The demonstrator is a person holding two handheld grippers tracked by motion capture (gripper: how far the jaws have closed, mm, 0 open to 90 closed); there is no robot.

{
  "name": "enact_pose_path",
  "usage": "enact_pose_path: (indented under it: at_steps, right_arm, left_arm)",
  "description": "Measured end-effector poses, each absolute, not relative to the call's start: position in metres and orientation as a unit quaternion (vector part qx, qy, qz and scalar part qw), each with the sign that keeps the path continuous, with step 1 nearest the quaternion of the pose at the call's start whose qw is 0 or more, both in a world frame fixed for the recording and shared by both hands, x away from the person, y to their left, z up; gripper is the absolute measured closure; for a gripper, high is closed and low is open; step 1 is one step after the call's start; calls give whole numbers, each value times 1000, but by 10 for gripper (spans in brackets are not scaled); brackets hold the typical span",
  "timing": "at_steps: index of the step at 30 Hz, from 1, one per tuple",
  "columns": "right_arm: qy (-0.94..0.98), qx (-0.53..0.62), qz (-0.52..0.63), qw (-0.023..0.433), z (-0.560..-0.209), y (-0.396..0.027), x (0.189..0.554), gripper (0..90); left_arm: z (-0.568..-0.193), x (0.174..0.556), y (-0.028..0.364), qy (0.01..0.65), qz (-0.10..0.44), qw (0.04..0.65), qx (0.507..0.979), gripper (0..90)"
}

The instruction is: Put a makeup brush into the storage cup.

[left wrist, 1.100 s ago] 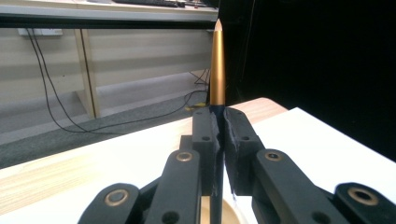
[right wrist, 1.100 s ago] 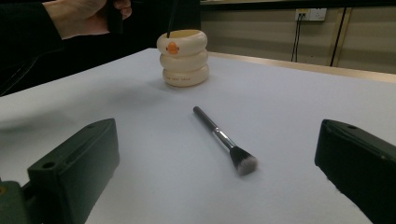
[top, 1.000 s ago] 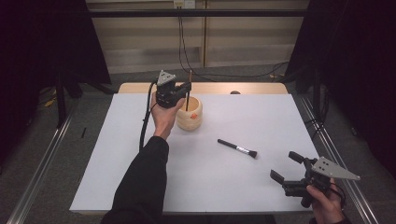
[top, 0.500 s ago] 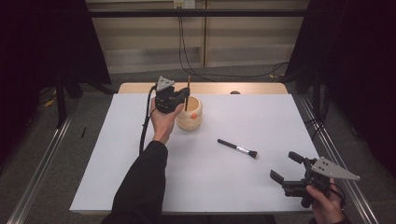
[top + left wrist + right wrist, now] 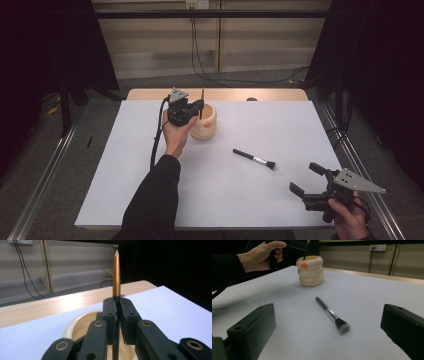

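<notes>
— Tool in your left hand (image 5: 196,106): what has it got?

— Its jaws are pressed together on a thin gold brush handle (image 5: 116,275). In the left gripper view the handle stands upright, pointed end up, with the pads clamped on its lower part.

— And where is that over the counter (image 5: 280,195)?

— Right above the cream ringed cup (image 5: 205,122). The lower end of the brush goes down into the cup's mouth; you can see the dark shaft entering it in the right gripper view. The cup stands on the white sheet toward the far side, left of centre, and your left hand (image 5: 176,135) is just beside it.

— My right tool (image 5: 307,180)?

— Spread wide and holding nothing. It sits low at the near right corner of the counter, pointing toward the middle.

— What lies between the two?

— A black makeup brush (image 5: 254,159) lies flat on the sheet, well apart from the cup. Its handle points toward the cup and its bristles toward your right tool.
</notes>
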State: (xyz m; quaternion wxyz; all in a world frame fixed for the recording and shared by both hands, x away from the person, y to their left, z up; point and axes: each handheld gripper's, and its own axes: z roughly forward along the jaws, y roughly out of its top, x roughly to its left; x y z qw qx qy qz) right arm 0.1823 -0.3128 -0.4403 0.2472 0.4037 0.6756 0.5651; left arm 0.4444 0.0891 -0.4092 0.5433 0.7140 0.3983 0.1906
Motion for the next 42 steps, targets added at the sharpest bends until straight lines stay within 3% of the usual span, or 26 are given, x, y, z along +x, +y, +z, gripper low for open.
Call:
enact_pose_path:
  at_steps: [18, 27, 30, 39, 42]
  right_arm:
    - [679, 399, 562, 252, -441, -314, 182, 0]
    - [681, 400, 562, 247, -440, -313, 181, 0]
    - [680, 398, 561, 252, -440, -312, 181, 0]
    - [680, 398, 561, 253, -440, -313, 181, 0]
    - [682, 397, 560, 252, -440, -313, 181, 0]
  left_arm:
    - [-415, 444, 92, 407, 177, 545, 711, 818]
    - [-411, 443, 98, 406, 175, 549, 709, 738]
    - [-408, 440, 101, 401, 172, 556, 707, 750]
    - [-404, 433, 100, 410, 174, 537, 716, 388]
    - [-402, 428, 101, 411, 178, 539, 714, 362]
